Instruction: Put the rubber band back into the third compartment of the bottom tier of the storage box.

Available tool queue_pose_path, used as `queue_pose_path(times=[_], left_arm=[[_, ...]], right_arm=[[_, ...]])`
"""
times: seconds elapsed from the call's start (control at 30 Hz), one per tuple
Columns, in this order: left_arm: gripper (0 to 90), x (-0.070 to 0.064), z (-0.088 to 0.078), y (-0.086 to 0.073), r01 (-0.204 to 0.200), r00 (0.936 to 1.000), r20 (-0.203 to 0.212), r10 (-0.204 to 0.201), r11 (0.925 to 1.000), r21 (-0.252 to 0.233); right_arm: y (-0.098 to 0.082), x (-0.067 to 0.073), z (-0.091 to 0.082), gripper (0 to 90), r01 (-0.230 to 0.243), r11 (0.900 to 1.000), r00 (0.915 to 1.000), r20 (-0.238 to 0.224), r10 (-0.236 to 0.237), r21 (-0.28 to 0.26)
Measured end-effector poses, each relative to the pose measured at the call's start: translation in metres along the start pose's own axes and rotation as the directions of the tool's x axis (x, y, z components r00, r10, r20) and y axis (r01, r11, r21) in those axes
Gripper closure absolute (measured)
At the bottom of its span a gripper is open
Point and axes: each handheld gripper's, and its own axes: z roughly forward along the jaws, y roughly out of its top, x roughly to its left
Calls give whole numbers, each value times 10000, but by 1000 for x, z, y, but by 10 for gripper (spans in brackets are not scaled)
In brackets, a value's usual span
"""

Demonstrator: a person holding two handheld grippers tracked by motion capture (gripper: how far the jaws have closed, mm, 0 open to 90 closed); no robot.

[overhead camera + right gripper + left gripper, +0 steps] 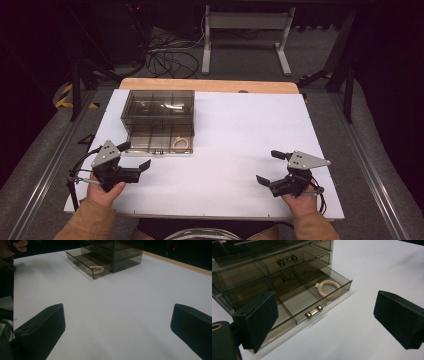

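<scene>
My left claw (136,156) sits low at the near left of the white table (240,130), jaws spread wide, nothing between the pads. In the left gripper view the two black pads (259,320) frame the front of the drawer, not touching it. My right claw (272,167) rests near the right edge, well apart from the box, jaws spread too, bare table between them.

Just ahead of the left claw: the bottom drawer (312,302) of the smoked clear drawer box (157,110), pulled out toward me. The drawer is split by dividers into compartments. Small metal bar handle (313,312) on its front wall, about mid-width. Compartments near the handle look empty.

In the drawer's right-end compartment lies a beige beaded bracelet (327,288), flat on the bottom, closed loop with a small tab at one side. The same bracelet shows in the high view (181,144) at the drawer's front right corner.

Further back: two upper drawers, pushed in, each with a metal handle (287,260). Contents hard to make out through the tinted plastic; cannot tell. The box stands at the far left part of the table, wooden edge (210,85) behind it.
</scene>
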Motion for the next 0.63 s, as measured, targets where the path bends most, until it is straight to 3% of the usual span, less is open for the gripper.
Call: queue_pose_path(times=[0.2, 0.3, 0.43, 0.63], left_arm=[[65, 5, -4, -16, 301, 9995, -62, -302, 9994, -144], [65, 6, -5, -22, 233, 9996, -183, -234, 9997, -63], [64, 6, -7, -25, 156, 9995, -265, -155, 9999, 30], [60, 9, -10, -27, 399, 9987, -312, -398, 9992, 26]], right_arm=[[0, 0, 0, 2, 4, 10000, 10000, -19, -4, 6], [0, 0, 0, 1, -4, 10000, 10000, -36, 4, 10], [0, 0, 1, 1, -15, 10000, 10000, -49, 15, 16], [0, 0, 2, 2, -18, 10000, 10000, -76, 18, 25]])
